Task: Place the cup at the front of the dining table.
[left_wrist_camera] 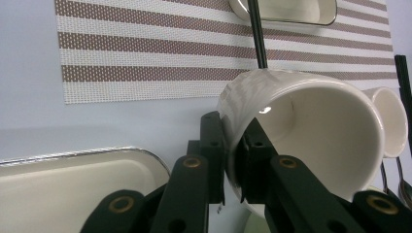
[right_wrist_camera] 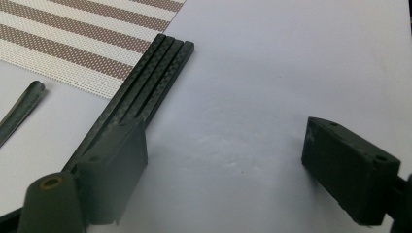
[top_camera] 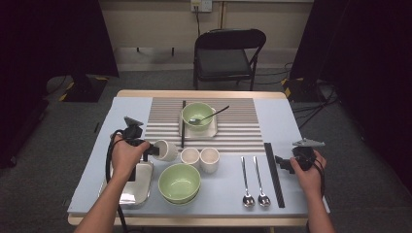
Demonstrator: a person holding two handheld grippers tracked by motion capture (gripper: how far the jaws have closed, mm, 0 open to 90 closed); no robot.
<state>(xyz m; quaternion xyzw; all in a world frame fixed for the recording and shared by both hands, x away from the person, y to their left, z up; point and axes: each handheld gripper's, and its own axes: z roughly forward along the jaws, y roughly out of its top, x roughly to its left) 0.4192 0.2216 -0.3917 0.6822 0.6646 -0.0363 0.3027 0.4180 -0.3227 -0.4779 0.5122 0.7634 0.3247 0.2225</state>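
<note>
My left fingers (left_wrist_camera: 233,165) pinch the rim of a tipped white cup (left_wrist_camera: 311,131), near the counter's left edge. My right fingers (right_wrist_camera: 223,170) stand wide open and empty beside the black chopsticks (right_wrist_camera: 141,92), by the right edge.

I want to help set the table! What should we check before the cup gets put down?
1. Left gripper pinches the cup wall: ok.
2. Cup upright: not ok, it lies tipped on its side.
3. Cup clear of the two cups beside it: cannot tell.
4. Right gripper empty, fingers apart: ok.
5. Chopsticks lying flat by the right gripper: ok.
</note>
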